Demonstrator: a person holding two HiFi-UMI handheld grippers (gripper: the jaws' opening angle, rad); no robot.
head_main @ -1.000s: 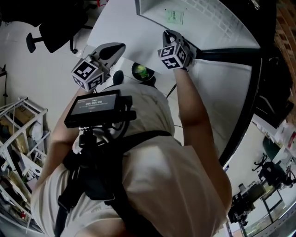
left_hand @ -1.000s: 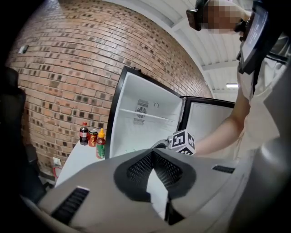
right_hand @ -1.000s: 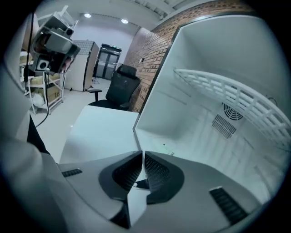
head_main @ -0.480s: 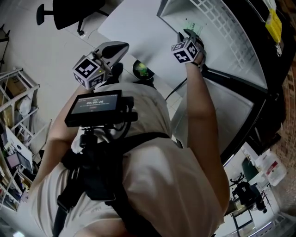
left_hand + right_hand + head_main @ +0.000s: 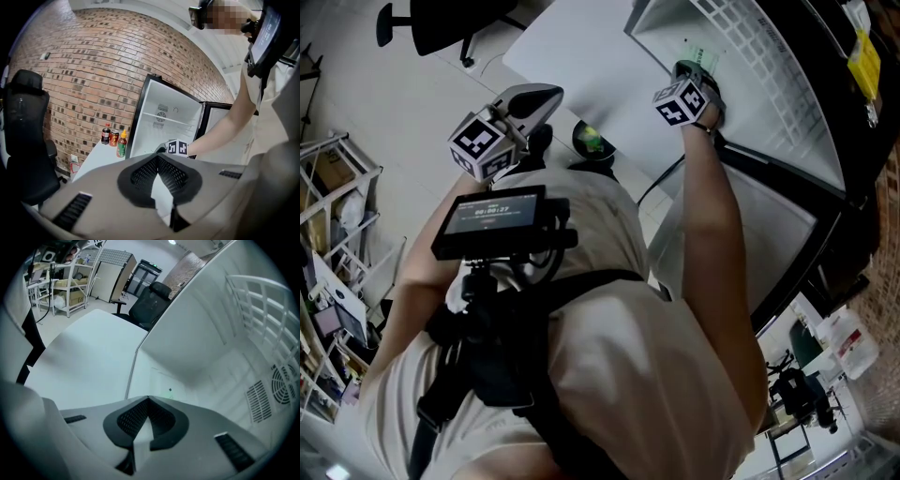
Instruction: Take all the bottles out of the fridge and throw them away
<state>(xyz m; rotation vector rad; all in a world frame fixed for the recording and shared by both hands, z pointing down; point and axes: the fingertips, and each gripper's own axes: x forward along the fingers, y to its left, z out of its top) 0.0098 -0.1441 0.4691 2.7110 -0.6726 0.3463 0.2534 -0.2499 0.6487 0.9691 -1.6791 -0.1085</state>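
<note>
Room: a brick wall runs behind an open fridge with a white interior. Inside it, one shelf spans the compartment, and a round fan vent sits in the back panel. A white wire rack shows at the upper right of the right gripper view. A black office chair stands to the left of the table. Metal shelving stands farther off on a pale floor.

Surface: the table is white and flat, and its edge sits just beside the fridge. At its far end, against the brick wall, three items stand upright and close together: a cola bottle, a can and a sauce bottle with a yellow cap. The sauce bottle is nearest the fridge.

Left hand-held gripper: clenched, tips meeting, nothing between them. It points toward the fridge and is well apart from the bottles.

Right hand-held gripper: its jaws have just been closing and now meet with nothing between them. It is angled down at the fridge opening, over the fridge's white floor.
</note>
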